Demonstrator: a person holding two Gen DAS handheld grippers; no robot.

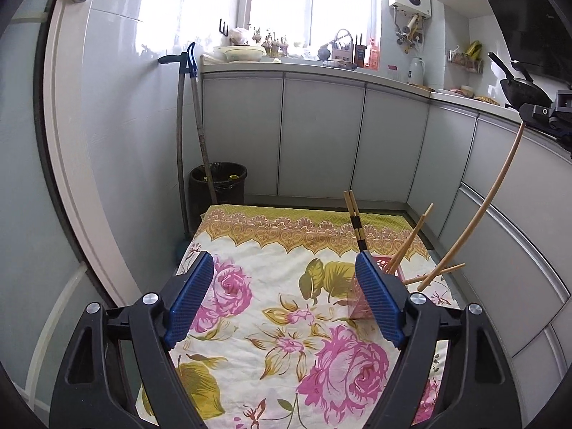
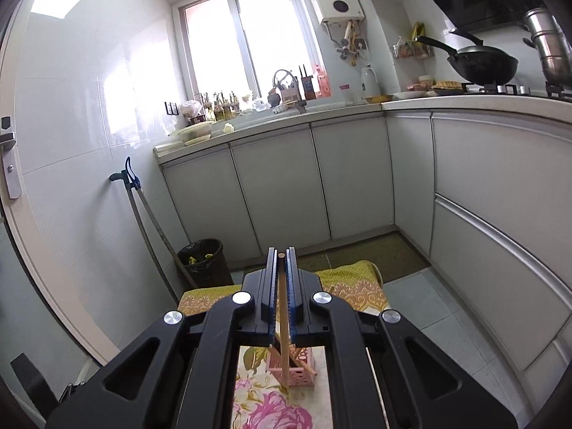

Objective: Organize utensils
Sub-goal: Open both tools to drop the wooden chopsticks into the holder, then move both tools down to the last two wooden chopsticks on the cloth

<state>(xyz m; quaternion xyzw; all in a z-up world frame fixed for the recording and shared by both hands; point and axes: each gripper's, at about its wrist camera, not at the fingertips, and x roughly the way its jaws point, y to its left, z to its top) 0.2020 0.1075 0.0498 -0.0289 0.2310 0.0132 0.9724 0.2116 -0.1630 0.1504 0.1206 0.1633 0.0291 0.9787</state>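
My left gripper (image 1: 284, 286) hangs open over the floral cloth (image 1: 268, 325), with nothing between its blue pads (image 1: 189, 304). A pink basket (image 1: 357, 304) stands half hidden behind its right finger. Black-banded chopsticks (image 1: 354, 214) and a plain wooden one (image 1: 411, 239) lean out of the basket, and another chopstick (image 1: 438, 274) lies beside it. My right gripper (image 1: 532, 114) is raised at the right edge, shut on a long wooden chopstick (image 1: 493, 196) that hangs down. In the right wrist view that gripper (image 2: 281, 261) pinches the chopstick (image 2: 283, 321) above the pink basket (image 2: 300, 371).
The cloth-covered table sits low in a narrow kitchen. Grey cabinets (image 1: 321, 136) run along the back and right. A black bin (image 1: 218, 186) and two long handles (image 1: 200, 125) stand in the back left corner. A wok (image 2: 482, 64) rests on the counter at the right.
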